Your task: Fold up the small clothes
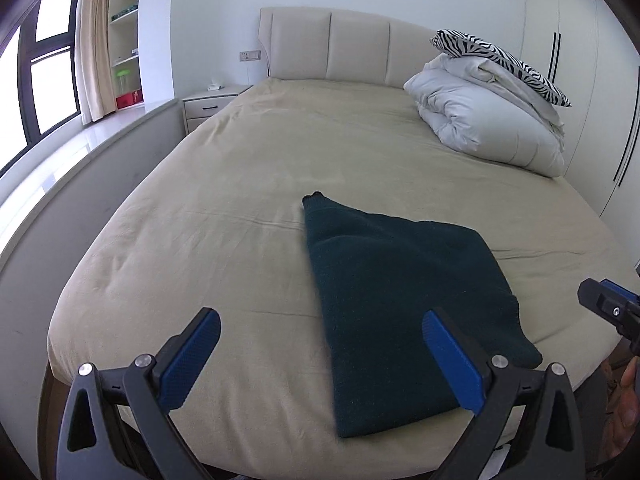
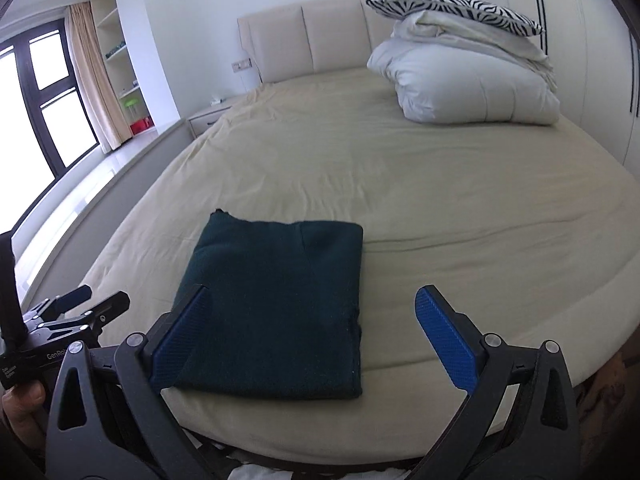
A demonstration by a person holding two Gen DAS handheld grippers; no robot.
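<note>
Left tongs point(image 1: 322, 330) spread wide, holding nothing, above the bed's foot edge. Right tongs point(image 2: 312, 308) likewise spread, empty, hovering over the folded dark green garment point(image 2: 276, 312). Garment lies flat in a rough rectangle on the beige bed sheet point(image 2: 440, 208), near the foot edge. White duvet point(image 2: 468, 84) with zebra-print pillow point(image 2: 452, 10) on top at the headboard-end right corner.

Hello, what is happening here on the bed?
A person holds a gripper in each hand above a beige bed. A dark green garment lies folded near the bed's front edge. The left gripper and the right gripper both hover with jaws open, holding nothing. A folded duvet sits by the headboard.
</note>
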